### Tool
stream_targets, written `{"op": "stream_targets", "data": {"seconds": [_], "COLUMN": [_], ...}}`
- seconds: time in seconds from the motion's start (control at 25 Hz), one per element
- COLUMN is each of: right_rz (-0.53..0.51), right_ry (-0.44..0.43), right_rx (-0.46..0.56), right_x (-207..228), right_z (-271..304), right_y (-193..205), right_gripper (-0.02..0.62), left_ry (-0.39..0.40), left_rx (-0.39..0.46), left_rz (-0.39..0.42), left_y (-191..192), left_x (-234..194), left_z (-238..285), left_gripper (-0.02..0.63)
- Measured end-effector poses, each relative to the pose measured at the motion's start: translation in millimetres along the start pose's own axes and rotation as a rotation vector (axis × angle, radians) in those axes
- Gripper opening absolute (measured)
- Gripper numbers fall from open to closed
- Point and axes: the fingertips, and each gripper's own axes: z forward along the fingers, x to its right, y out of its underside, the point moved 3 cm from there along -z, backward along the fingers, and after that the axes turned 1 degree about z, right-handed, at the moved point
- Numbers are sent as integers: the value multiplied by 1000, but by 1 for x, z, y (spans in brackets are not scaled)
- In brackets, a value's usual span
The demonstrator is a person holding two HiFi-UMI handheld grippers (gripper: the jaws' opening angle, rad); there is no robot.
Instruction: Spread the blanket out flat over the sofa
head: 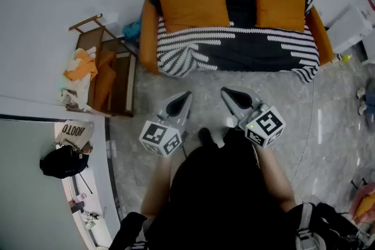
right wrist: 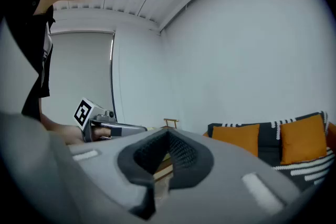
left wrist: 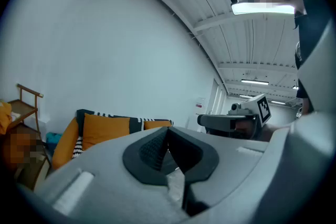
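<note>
The black-and-white striped blanket [head: 246, 47] lies spread over the seat and back of the orange sofa [head: 149, 26], with one corner hanging off the front right. Two orange cushions [head: 193, 4] [head: 279, 7] lean on the backrest. My left gripper [head: 186, 94] and right gripper [head: 224, 91] hover over the marble floor in front of the sofa, well short of it, both shut and empty. In the left gripper view the jaws [left wrist: 168, 131] meet at the tip, with the sofa [left wrist: 65, 141] far off. The right gripper view shows its jaws [right wrist: 168, 136] together and the blanket [right wrist: 310, 168] beyond.
A wooden rack [head: 102, 73] with orange and pale clothes stands left of the sofa, beside a teal bundle [head: 132, 28]. A black bag [head: 61, 161] lies behind a partition at the left. A white box [head: 350, 29] and a small yellow ball [head: 346, 58] sit right of the sofa.
</note>
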Motion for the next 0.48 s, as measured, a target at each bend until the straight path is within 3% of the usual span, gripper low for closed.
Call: {"op": "stream_targets", "data": {"seconds": [0.32,0.48], "right_rz": [-4,51], "right_ry": [26,58], "right_rx": [-2,58], "right_x": [2,5], "right_z": [6,7], "right_y": [4,1], "right_gripper": [2,2], "left_ry": [-4,4], "left_rx": [-6,-2], "left_rz": [-1,-2], "left_y": [5,7], "left_x": [-8,-13], "left_z": [-2,-5], "left_gripper": [9,9]}}
